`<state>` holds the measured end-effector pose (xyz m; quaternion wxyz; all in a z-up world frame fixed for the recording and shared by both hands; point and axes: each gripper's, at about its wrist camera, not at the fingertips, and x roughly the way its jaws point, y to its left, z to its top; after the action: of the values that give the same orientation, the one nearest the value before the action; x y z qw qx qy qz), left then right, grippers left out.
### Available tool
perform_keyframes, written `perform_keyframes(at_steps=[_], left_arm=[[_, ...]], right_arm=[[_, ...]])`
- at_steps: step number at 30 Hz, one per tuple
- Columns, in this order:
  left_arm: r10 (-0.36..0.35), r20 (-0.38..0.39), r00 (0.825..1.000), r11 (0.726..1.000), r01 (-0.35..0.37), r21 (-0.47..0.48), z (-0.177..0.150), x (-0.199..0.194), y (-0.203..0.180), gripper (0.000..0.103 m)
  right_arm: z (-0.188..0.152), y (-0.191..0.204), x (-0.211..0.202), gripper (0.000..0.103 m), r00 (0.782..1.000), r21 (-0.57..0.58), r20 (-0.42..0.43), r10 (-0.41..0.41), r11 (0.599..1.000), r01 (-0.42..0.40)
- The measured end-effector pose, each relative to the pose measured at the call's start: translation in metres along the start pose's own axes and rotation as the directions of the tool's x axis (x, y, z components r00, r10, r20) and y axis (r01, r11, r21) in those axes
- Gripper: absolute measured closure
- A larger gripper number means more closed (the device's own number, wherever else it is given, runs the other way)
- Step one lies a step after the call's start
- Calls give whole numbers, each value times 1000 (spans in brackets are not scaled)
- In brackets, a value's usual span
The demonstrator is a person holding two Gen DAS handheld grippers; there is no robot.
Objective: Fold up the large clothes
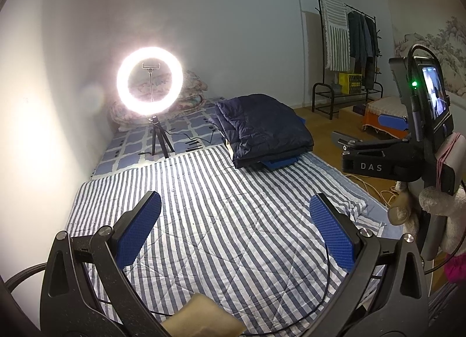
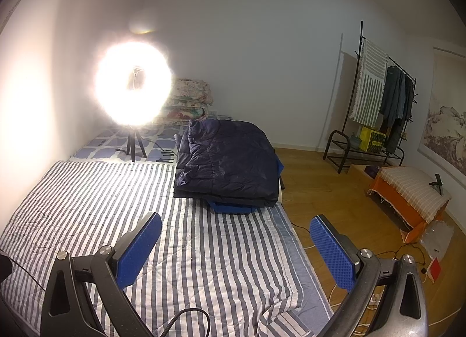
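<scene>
Two grippers hang above a striped quilt (image 1: 221, 220), and neither holds anything. The left gripper (image 1: 235, 232) has its blue pads spread wide apart over the stripes. The right gripper (image 2: 235, 245) is spread just as wide, its right pad out past the quilt's edge over the wooden floor (image 2: 326, 179).

The folded dark-blue padded jacket (image 2: 227, 159) lies at about 12 o'clock from the right gripper, at 1 o'clock from the left one, well apart from both. It rests on top of a flat blue garment (image 2: 230, 207) whose edge shows beneath it.

At 11 o'clock a lit ring light (image 1: 150, 80) stands on a tripod on a checked blanket (image 1: 128, 144). At 2 o'clock a clothes rack (image 2: 378, 109) stands by the wall.
</scene>
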<state>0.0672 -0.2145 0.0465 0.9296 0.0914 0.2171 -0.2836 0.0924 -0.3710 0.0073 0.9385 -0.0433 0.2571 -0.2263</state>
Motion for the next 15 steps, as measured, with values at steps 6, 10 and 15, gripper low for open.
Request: perform_keyframes(at_steps=[6,10,15], left_arm=[[-5,-5,1000,1000,5,-5,1,0,-2,0],[-9,-10,1000,1000,9,-7,-1,-1,-4,0],[0,0,1000,1000,0,4,-2,-4,-7,0]], right_arm=[[1,1,0,0,1000,-2,1,-1,1000,1],[0,2,0,0,1000,-5,0,-1,1000,1],[-1,2,1,0,1000,-13,-4,0,1000,0]])
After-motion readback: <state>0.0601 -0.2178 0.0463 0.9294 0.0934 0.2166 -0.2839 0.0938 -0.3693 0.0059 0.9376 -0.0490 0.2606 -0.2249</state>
